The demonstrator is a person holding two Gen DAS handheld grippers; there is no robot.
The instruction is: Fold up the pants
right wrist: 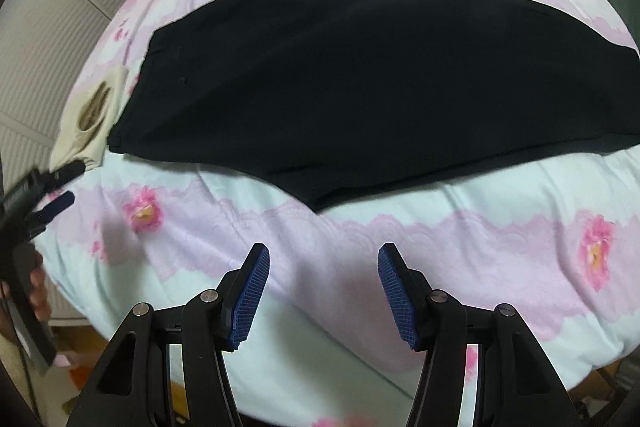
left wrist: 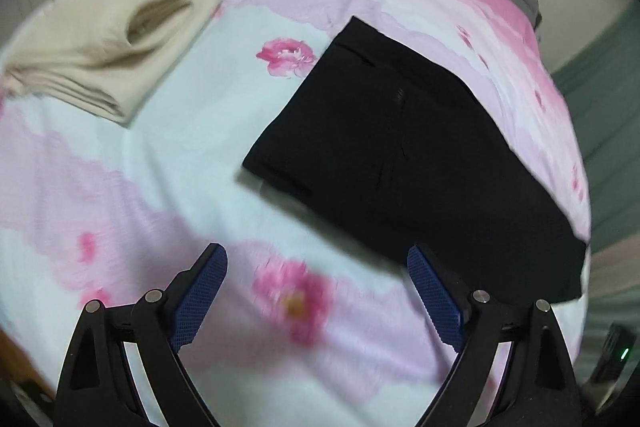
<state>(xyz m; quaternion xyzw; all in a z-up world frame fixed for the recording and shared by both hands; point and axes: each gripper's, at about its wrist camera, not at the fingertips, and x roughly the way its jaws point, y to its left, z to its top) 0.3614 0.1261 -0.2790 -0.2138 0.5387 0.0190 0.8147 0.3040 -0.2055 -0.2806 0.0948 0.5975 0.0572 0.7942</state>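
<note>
Black pants lie flat on the bed, folded lengthwise, with the waist at the left and the legs running right. They also show in the left wrist view. My right gripper is open and empty, hovering above the sheet just short of the pants' near edge. My left gripper is open and empty above the sheet, left of the pants. It also appears at the left edge of the right wrist view.
The bed has a pink and pale blue floral sheet. A folded beige garment lies to the left of the pants; it also shows in the right wrist view. A white wardrobe stands beyond the bed's left side.
</note>
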